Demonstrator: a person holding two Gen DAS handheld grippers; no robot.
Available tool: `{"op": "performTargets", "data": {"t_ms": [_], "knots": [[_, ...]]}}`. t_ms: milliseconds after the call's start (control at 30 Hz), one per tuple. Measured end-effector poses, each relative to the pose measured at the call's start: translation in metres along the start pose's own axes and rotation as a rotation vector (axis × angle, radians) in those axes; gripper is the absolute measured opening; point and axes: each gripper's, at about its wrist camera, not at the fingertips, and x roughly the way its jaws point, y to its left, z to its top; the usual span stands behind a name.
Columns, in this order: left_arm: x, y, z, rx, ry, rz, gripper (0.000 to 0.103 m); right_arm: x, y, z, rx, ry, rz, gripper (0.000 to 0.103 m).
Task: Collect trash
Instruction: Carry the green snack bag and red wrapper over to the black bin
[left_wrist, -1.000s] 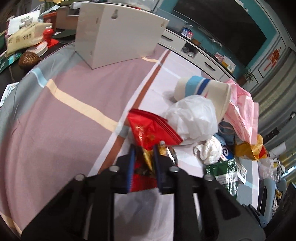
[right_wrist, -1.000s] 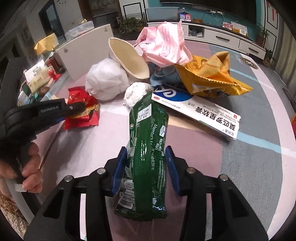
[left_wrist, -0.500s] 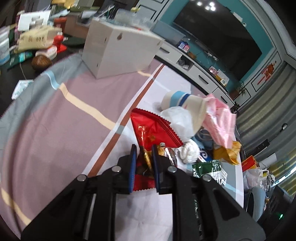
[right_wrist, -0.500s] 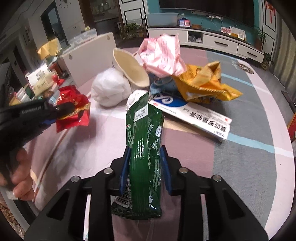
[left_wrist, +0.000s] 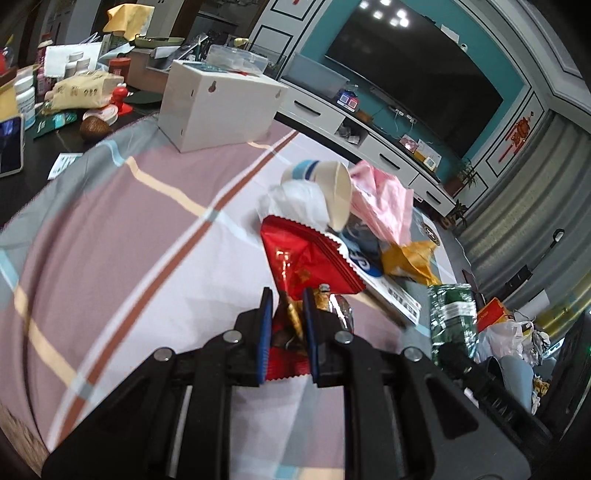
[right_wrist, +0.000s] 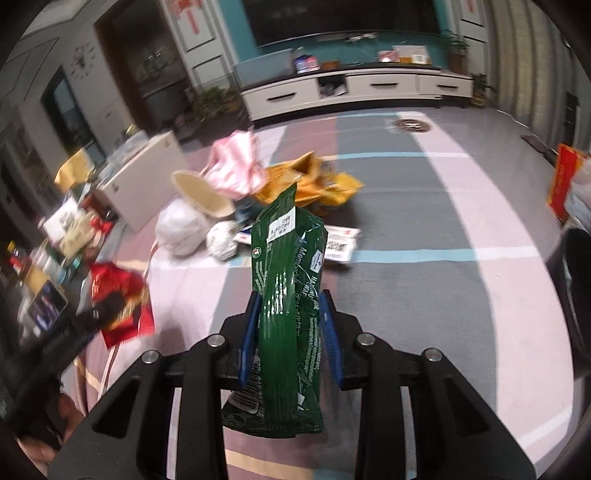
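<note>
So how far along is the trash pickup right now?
Nothing looks binned yet. In hand: left tongs grip the red wrapper, right tongs the green packet. Still on the table: paper cup, pink bag, yellow bag, white wads.

The left claw (left_wrist: 288, 295) grips a red wrapper (left_wrist: 306, 258), apparently above the tablecloth (left_wrist: 110, 229).

Indoor light is falling fairly evenly over the surface (left_wrist: 110, 229), with ceiling lamps reflecting as bright spots in the dark television screen (left_wrist: 384, 18). Both fisheye views are bending strongly and darkening at their corners. The right wrist view is smearing with motion blur, worst on its left side, while the green wrapper (right_wrist: 288, 295) is glinting with glare.
</note>
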Motion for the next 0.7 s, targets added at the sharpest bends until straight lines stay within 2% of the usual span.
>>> {"op": "performTargets", "data": {"t_ms": [233, 700], "knots": [[-0.010, -0.007, -0.015, -0.002, 0.027, -0.008, 0.017, -0.024, -0.017, 0.000, 0.036, -0.060, -0.047, 0.032], [-0.026, -0.028, -0.026, 0.014, 0.050, -0.047, 0.017, -0.052, -0.030, -0.007, 0.097, -0.089, -0.028, 0.032]]}}
